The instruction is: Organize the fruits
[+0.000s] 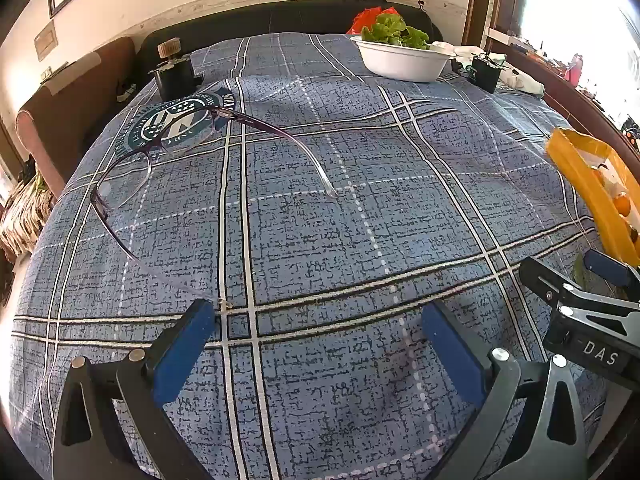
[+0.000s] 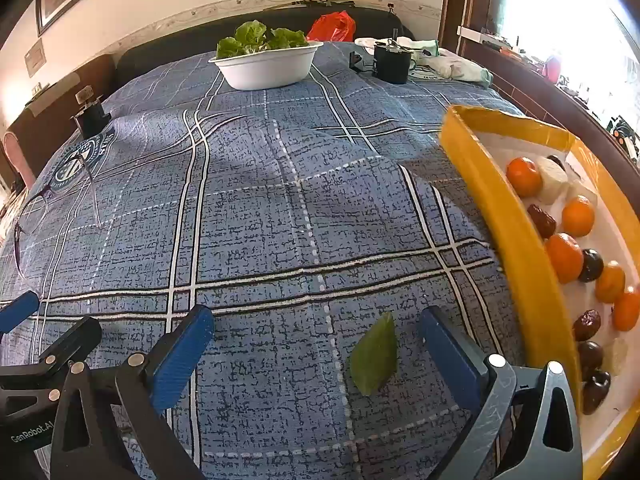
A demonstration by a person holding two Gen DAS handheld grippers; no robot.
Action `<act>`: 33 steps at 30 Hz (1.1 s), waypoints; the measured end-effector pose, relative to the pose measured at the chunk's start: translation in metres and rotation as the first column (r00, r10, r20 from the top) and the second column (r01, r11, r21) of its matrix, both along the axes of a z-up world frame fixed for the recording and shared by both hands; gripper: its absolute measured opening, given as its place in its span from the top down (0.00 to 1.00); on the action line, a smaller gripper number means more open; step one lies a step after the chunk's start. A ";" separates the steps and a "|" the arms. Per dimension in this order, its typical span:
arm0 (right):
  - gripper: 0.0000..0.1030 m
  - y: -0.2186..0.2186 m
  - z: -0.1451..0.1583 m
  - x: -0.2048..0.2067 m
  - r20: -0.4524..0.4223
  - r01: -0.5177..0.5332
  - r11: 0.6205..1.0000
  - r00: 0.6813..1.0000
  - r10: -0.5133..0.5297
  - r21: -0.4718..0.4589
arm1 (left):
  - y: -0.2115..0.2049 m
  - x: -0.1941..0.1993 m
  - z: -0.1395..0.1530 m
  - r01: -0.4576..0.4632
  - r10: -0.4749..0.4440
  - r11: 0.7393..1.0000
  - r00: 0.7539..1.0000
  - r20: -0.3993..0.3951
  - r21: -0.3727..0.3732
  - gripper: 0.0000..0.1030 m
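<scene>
I have both grippers tilted down over the blue checked cloth (image 1: 320,208), and neither one holds anything. My left gripper (image 1: 320,344) has its jaws spread wide, with only bare cloth between the blue pads. My right gripper (image 2: 318,350) is spread just as wide; a small green leaf (image 2: 374,360) lies on the cloth between its pads, closer to the right-hand pad and touching neither.

I take the yellow-rimmed tray (image 2: 516,248) as my landmark. The fruit sits inside it on the white floor: several oranges (image 2: 524,176) spread along its length, with dark red dates (image 2: 541,221) and dark round fruits (image 2: 591,265) among them, and a pale white piece (image 2: 554,179) just beside the farthest orange. The tray lies just to the right of my right gripper, its near wall close to the right-hand pad. From the left wrist camera the tray only shows at the right edge.

Well away from the tray, toward the far edge of the cloth, stands a white bowl (image 2: 268,66) of green lettuce (image 2: 256,38). Far to the left of the tray, a pair of glasses (image 1: 168,152) lies open on the cloth, one temple tip near my left gripper's left-hand pad.
</scene>
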State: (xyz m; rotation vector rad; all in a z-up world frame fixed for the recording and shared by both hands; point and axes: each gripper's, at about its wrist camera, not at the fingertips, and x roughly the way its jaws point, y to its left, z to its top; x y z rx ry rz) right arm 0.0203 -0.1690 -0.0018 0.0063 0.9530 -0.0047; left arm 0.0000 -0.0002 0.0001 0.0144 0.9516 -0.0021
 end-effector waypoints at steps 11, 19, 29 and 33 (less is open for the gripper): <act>0.00 0.000 0.000 0.000 0.001 0.000 1.000 1.000 0.000 -0.002 | 0.000 0.000 0.000 0.000 0.000 1.000 1.000 0.000 -0.004 0.00; 0.00 0.000 0.000 0.000 0.001 0.000 1.000 1.000 0.000 -0.002 | 0.000 0.000 0.000 0.000 0.000 1.000 1.000 0.000 -0.005 0.00; 0.00 -0.002 0.003 -0.004 0.000 0.000 1.000 1.000 0.000 -0.002 | 0.000 0.000 0.000 0.000 0.000 1.000 1.000 0.000 -0.004 0.00; 0.00 -0.003 0.004 -0.005 0.001 0.000 1.000 1.000 0.000 -0.002 | 0.000 0.000 0.000 0.000 0.000 1.000 1.000 0.000 -0.005 0.00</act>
